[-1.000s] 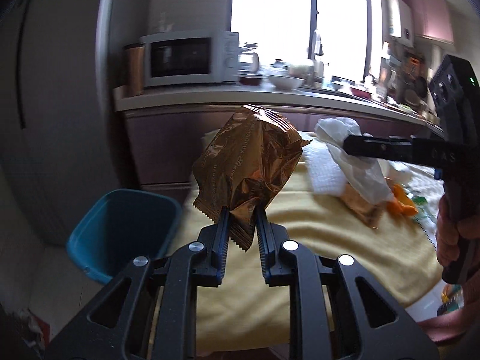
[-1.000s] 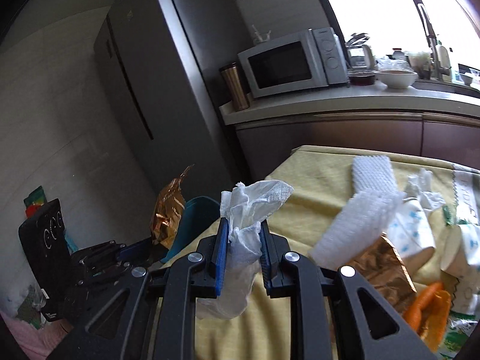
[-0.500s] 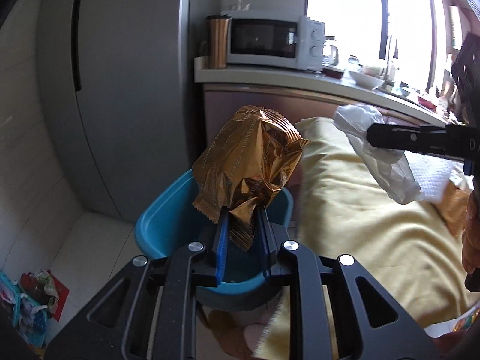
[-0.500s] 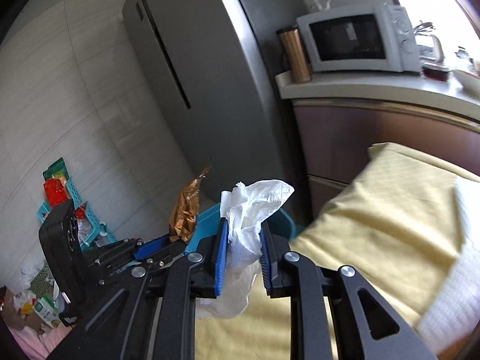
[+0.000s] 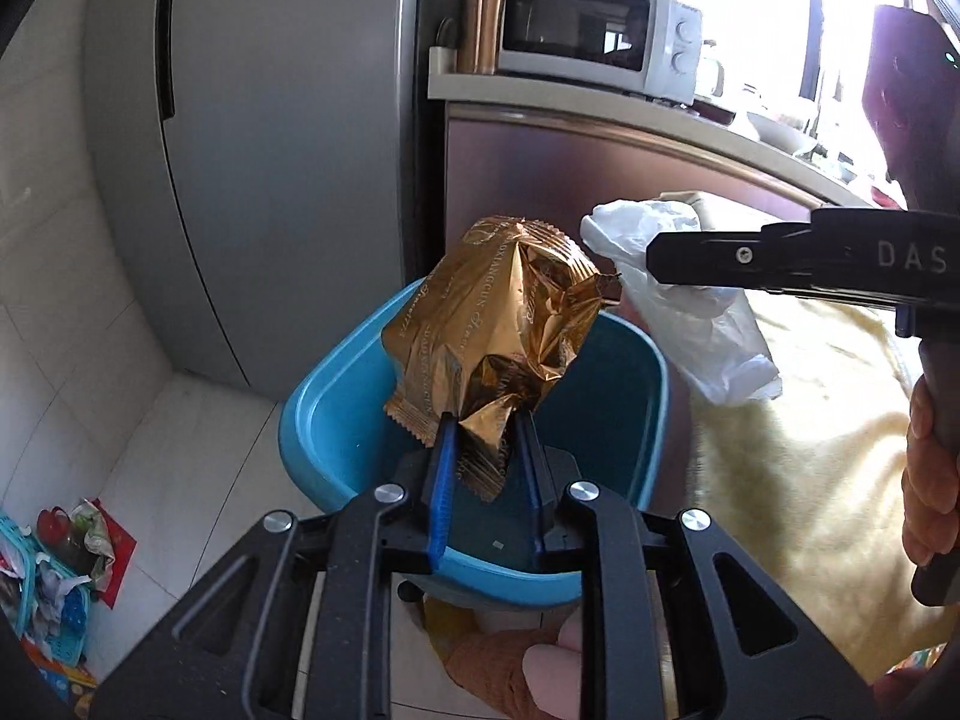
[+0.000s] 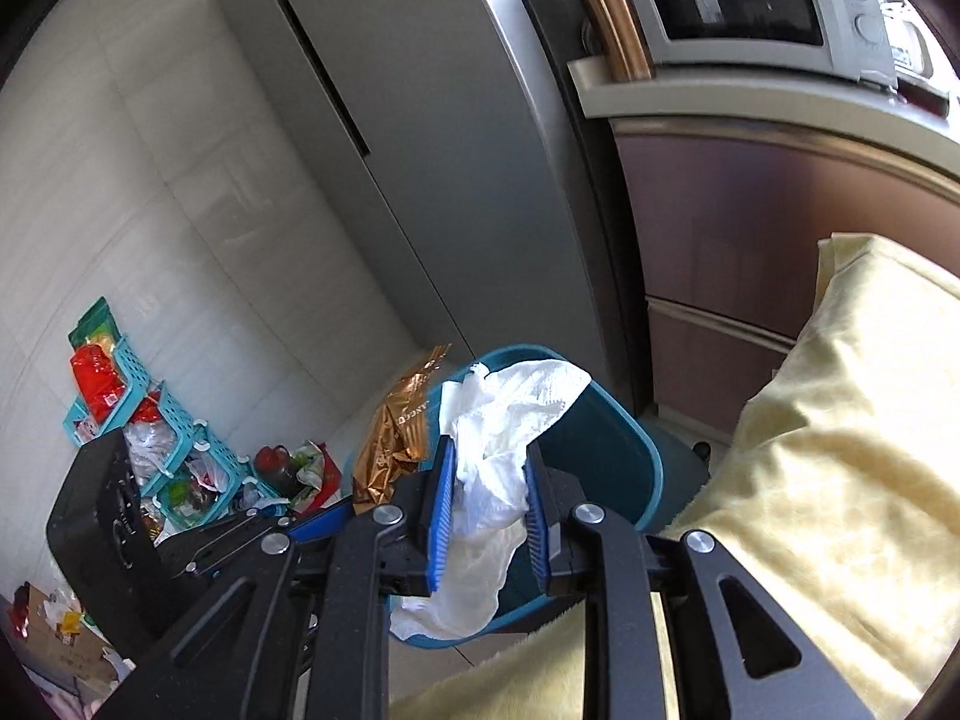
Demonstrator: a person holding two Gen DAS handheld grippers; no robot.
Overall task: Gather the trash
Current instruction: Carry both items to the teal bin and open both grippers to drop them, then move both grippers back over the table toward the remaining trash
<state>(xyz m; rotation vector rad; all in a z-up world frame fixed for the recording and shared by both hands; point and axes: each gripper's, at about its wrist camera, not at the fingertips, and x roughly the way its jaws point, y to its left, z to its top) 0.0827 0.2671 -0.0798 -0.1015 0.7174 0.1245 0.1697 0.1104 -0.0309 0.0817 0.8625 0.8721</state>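
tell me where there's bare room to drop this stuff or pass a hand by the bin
Free: the blue bin looks nearly empty inside, and white floor tiles lie bare between it and the fridge. Crowded: the floor at far left, with teal baskets and litter, and above the bin, where gold wrapper and white tissue hang.

Blue bin (image 5: 336, 414): near rim and floor hidden behind left claw (image 5: 485, 456) and gold wrapper (image 5: 498, 324). Wrapper print partly legible, rest too crumpled to read. In right view, bin's (image 6: 624, 450) interior mostly blocked by white tissue (image 6: 510, 414). Right claw's (image 5: 651, 261) body cut off at frame's right edge. Floor clutter (image 6: 180, 468) by wall too small to identify. Window blown out.
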